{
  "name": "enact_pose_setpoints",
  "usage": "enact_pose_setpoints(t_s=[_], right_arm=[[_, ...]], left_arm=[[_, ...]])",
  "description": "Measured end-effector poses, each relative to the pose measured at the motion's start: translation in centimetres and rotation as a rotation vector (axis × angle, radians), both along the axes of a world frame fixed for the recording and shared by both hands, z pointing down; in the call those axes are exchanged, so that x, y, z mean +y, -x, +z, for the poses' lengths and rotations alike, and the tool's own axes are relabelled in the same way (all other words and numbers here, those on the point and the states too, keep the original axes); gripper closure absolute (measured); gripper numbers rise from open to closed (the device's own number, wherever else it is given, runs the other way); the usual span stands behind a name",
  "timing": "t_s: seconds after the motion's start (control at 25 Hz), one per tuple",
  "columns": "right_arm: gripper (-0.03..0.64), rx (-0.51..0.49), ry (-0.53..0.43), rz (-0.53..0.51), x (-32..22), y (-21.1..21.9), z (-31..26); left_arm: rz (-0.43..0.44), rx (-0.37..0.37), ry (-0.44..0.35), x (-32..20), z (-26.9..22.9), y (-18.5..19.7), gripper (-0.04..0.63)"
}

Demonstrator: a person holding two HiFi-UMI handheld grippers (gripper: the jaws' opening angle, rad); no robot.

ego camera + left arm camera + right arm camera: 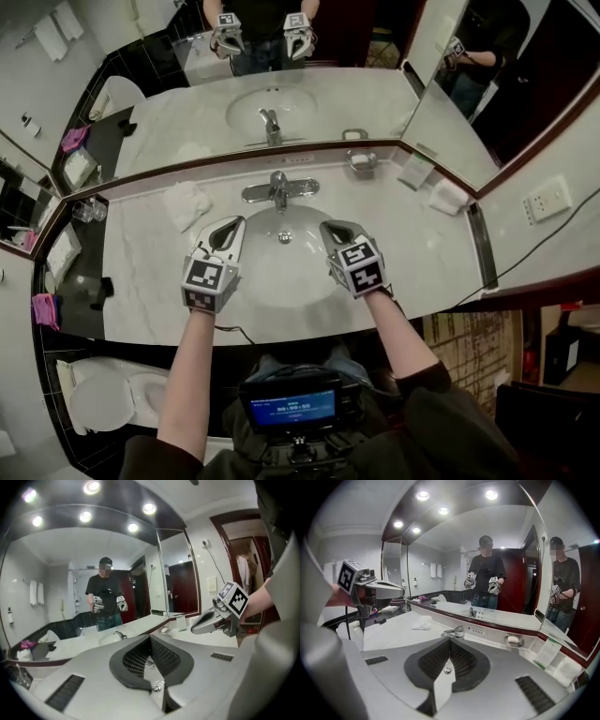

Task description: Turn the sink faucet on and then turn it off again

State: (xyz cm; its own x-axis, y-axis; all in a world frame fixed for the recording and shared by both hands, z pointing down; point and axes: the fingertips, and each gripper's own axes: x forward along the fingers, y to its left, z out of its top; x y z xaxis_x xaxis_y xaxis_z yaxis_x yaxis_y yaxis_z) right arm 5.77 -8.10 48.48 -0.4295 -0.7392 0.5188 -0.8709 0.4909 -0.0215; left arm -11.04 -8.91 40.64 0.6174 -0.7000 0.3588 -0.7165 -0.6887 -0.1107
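Pale marble counter (pixel 141 272) with a white basin (pixel 281 272) set in it. The chrome faucet (pixel 278 190) stands at the back rim of the basin, just under the mirror (pixel 281 103), with its spout over the bowl. I cannot tell whether water is running.

Left gripper (pixel 234 223): I hold it above the left half of the basin, tips toward the faucet but well short of it. In its own view the two dark pads meet along a single seam with nothing between them.

Right gripper (pixel 328 228): I hold it above the right half of the basin, also clear of the faucet. Its jaws are likewise closed together and empty, and the faucet shows just beyond their tips.

Markings: each gripper carries a cube with black-and-white square markers, a pattern and not lettering. The blue screen (pixel 293 409) at my chest shows a row of pale characters too small to read. A white card (pixel 415 170) with a green edge stands at the right rear corner of the counter, and its print is not legible.

Other items: a crumpled white cloth (pixel 186 203) lies left of the faucet and a soap dish (pixel 361 161) right of it. A folded towel (pixel 448 196) lies near the card, and a socket (pixel 548 198) sits on the right wall.
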Motion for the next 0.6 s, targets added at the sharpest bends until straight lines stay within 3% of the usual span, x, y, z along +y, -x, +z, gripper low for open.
enact_pose_setpoints(t_s=[0.24,0.6], right_arm=[[0.595,0.008,-0.011,0.000,0.4,-0.2,-1.1],[0.595,-0.001,0.006,0.002,1.2,-0.1,-1.0]], left_arm=[[-0.084,0.148,0.087,1.3,0.0,1.8,0.595],[-0.101,0.173,0.133,2.8,0.9,2.7,0.595]])
